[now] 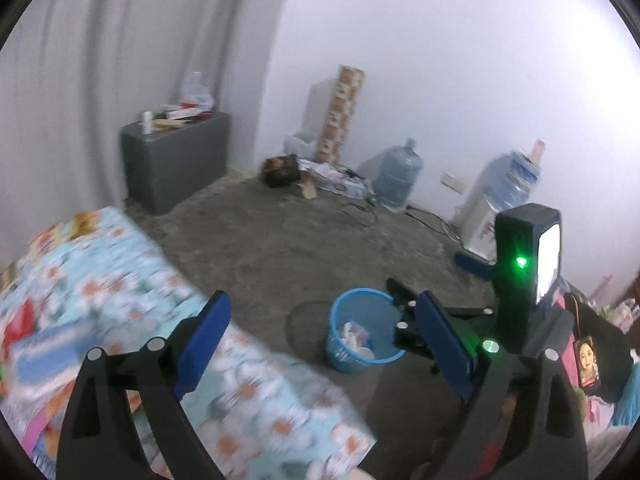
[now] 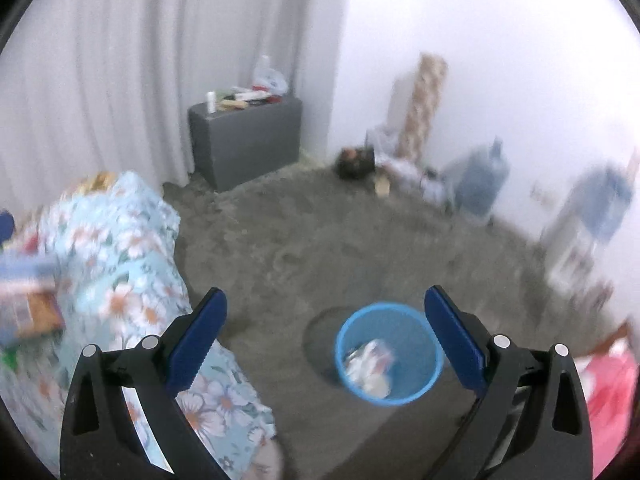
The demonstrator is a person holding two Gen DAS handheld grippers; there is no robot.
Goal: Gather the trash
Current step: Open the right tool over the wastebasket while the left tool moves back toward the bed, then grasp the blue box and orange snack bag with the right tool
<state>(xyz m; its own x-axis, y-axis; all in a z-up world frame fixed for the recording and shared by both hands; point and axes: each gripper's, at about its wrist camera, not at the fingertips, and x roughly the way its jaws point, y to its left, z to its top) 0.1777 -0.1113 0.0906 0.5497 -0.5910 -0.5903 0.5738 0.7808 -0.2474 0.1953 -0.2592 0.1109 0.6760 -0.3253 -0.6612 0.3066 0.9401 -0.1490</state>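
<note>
Grey carpeted floor (image 2: 280, 240): round blue mesh wastebasket (image 2: 390, 354) holds crumpled white trash (image 2: 370, 362). Left gripper (image 1: 322, 350) and right gripper (image 2: 326, 346) fingers wide, empty. Risk: heavy blur, so the next grab on the floral bed (image 2: 132, 280) edge may miss.

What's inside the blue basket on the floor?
The blue basket holds crumpled white wrappers with bits of colour, piled at the bottom. Whatever lies under that pile is covered, and the blur hides what the scraps are.

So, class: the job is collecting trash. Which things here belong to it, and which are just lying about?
Belongs to the job:
- blue bin
- crumpled trash inside it

Just lying about:
- grey cabinet
- water jug
- floral bedding
</note>
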